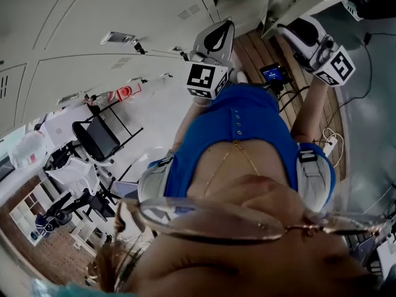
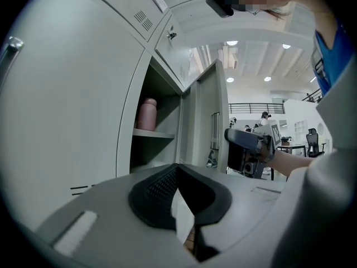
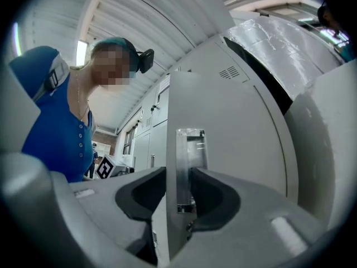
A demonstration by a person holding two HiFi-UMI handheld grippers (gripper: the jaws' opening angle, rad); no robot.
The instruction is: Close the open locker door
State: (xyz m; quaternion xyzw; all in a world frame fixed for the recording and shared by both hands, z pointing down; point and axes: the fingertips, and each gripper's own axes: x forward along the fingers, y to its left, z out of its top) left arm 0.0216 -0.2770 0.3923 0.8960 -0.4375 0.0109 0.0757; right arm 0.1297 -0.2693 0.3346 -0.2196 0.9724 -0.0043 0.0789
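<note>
The grey locker door (image 2: 203, 121) stands open, swung out from its compartment (image 2: 159, 149). Inside, a pink bottle (image 2: 147, 114) rests on a shelf. My right gripper (image 3: 177, 175) reaches level at the door's free edge (image 3: 167, 149). Its jaws straddle that edge and the metal handle (image 3: 189, 161), with a pad against each side. In the left gripper view it shows as a dark block (image 2: 248, 149) at the door's rim. My left gripper (image 2: 177, 169) hangs in front of the locker, shut on nothing. In the head view both grippers, left (image 1: 213, 39) and right (image 1: 303, 33), point at the lockers.
Closed locker doors (image 1: 93, 23) run along the left. Behind me are a black chair (image 1: 96, 138), a small screen on the wooden floor (image 1: 272, 73) and cables (image 1: 331, 141). Beyond the door, a person (image 2: 265, 116) stands among desks far off.
</note>
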